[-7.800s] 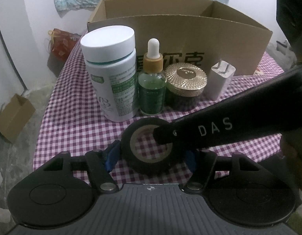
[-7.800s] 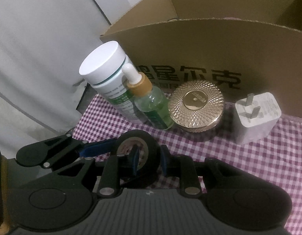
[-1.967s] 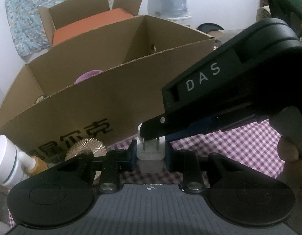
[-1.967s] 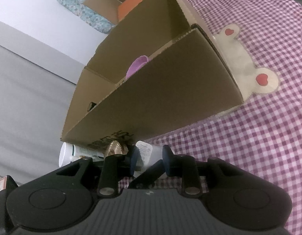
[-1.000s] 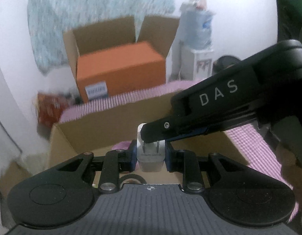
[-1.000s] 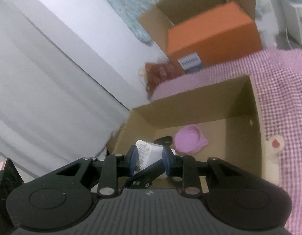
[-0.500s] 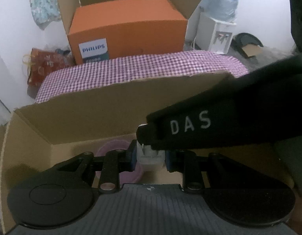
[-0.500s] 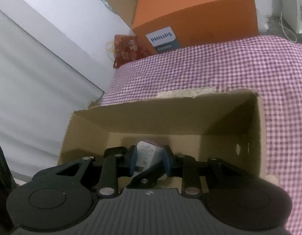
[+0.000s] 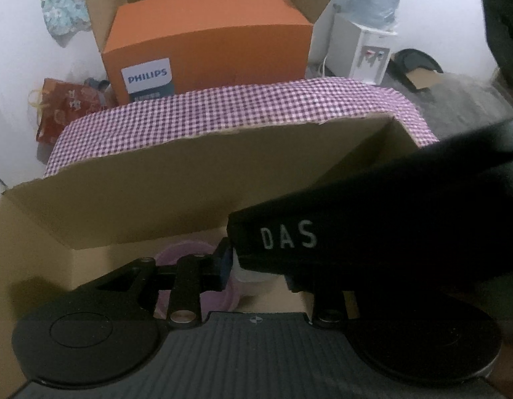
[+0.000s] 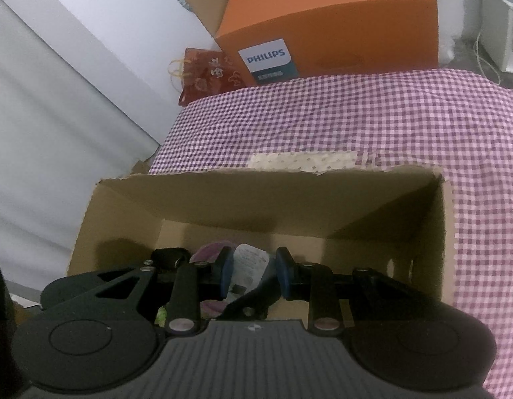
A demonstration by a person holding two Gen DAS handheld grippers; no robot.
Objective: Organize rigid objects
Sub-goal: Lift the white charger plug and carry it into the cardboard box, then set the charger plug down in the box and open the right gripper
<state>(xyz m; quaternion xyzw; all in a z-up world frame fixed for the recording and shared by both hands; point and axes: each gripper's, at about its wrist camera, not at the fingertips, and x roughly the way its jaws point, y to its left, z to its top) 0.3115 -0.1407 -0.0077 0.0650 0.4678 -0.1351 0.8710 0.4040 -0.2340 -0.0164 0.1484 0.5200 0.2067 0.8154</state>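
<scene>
Both grippers are lowered into the open cardboard box (image 9: pixel 196 186) and together hold the white power adapter (image 10: pixel 248 261). My right gripper (image 10: pixel 253 267) has its blue pads (image 10: pixel 226 267) against the adapter's sides. My left gripper (image 9: pixel 256 266) grips the same adapter (image 9: pixel 248 274), mostly hidden behind the right gripper's black body marked DAS (image 9: pixel 373 226). A purple lid (image 9: pixel 186 256) lies on the box floor just below and left of the adapter. A black tape roll (image 10: pixel 168 256) lies in the box at the left.
The box (image 10: pixel 263 199) stands on a purple checked tablecloth (image 10: pixel 356 123). Behind the table is an orange Philips box (image 9: pixel 203 56) inside a larger carton, a red bag (image 9: pixel 65 106) and a white water dispenser (image 9: pixel 363 46).
Both grippers have gone further down into the box with the adapter. The box walls now rise higher around them and the right gripper's body covers more of the left view.
</scene>
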